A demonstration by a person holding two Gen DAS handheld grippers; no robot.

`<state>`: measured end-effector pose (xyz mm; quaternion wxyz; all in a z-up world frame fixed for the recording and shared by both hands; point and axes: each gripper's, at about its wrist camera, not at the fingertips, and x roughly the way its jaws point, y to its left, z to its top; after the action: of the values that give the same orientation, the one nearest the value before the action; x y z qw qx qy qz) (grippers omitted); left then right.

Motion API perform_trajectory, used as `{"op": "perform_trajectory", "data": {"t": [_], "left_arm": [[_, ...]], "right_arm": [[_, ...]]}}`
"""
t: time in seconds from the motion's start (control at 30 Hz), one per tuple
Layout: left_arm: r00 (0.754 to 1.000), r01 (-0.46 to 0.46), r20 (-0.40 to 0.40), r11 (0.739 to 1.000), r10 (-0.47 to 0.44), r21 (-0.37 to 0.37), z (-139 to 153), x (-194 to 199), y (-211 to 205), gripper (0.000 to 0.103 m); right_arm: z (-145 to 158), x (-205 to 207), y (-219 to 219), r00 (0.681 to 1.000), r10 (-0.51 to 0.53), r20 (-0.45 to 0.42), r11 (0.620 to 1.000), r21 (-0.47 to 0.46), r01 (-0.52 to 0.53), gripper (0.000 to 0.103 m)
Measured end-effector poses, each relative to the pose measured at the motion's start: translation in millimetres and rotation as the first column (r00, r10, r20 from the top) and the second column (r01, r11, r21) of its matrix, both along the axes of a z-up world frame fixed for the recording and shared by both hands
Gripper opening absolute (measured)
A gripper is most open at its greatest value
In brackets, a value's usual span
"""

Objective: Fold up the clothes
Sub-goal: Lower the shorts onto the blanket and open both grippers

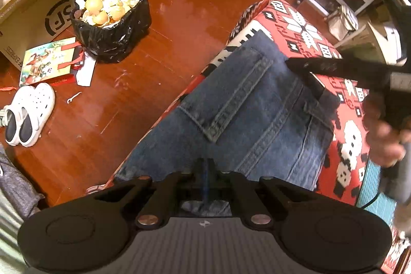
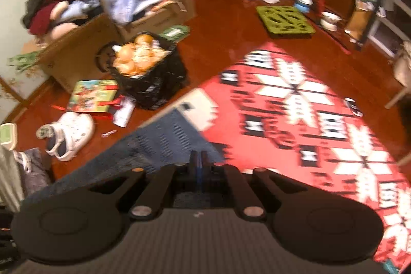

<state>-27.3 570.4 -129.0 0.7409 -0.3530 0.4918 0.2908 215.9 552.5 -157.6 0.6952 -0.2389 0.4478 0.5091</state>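
**Jeans partly folded, both grippers clamping denim**

The jeans are lying on the red patterned cloth that is covering the work surface, near its edge beside the wooden floor. In the left wrist view they are showing as a compact block with a back pocket facing up — so at least one fold is looking done, though how many layers are lying underneath cannot be told. Judging from this, squaring the stack and perhaps a last fold are remaining.

The left gripper is pointing steeply down over the near end of the denim, its jaws pressed together with a fold of blue fabric pinched between them. The right gripper is tilting down too, jaws closed on the denim edge in its own blurred view; from the left camera its black fingers are reaching across to the far corner of the jeans, with the person's hand gripping the handle behind — both ends are being held at once
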Motion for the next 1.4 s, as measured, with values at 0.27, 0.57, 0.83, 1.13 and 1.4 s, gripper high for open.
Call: {"op": "perform_trajectory", "data": {"t": [0.27, 0.57, 0.83, 1.13, 1.4], "left_arm": [[1.0, -0.009, -0.014, 1.0, 0.009, -0.007, -1, -3, -1, 0.002], [1.0, 0.016, 0.021, 1.0, -0.016, -0.002, 15, -4, -6, 0.002], [0.996, 0.09, 0.021, 0.996, -0.09, 0.019, 4, 23, -26, 0.002], [0.994, 0.103, 0.03, 0.995, -0.103, 0.001, 14, 15, -33, 0.002], [0.984, 0.18, -0.006, 0.984, -0.18, -0.008, 1, 26, -64, 0.002]], "right_arm": [[-8, 6, 14, 1.0, 0.027, -0.008, 1.0, 0.0, -0.027, 0.0], [1, 23, -33, 0.999, -0.038, 0.016, 0.999, -0.013, 0.038, 0.001], [-8, -7, -37, 0.999, 0.029, 0.014, 0.999, -0.016, -0.029, 0.001], [0, 23, -53, 0.993, -0.111, 0.027, 0.994, 0.014, 0.111, 0.0], [-9, 5, -77, 0.998, -0.06, 0.002, 0.998, -0.019, 0.06, 0.0]]}}
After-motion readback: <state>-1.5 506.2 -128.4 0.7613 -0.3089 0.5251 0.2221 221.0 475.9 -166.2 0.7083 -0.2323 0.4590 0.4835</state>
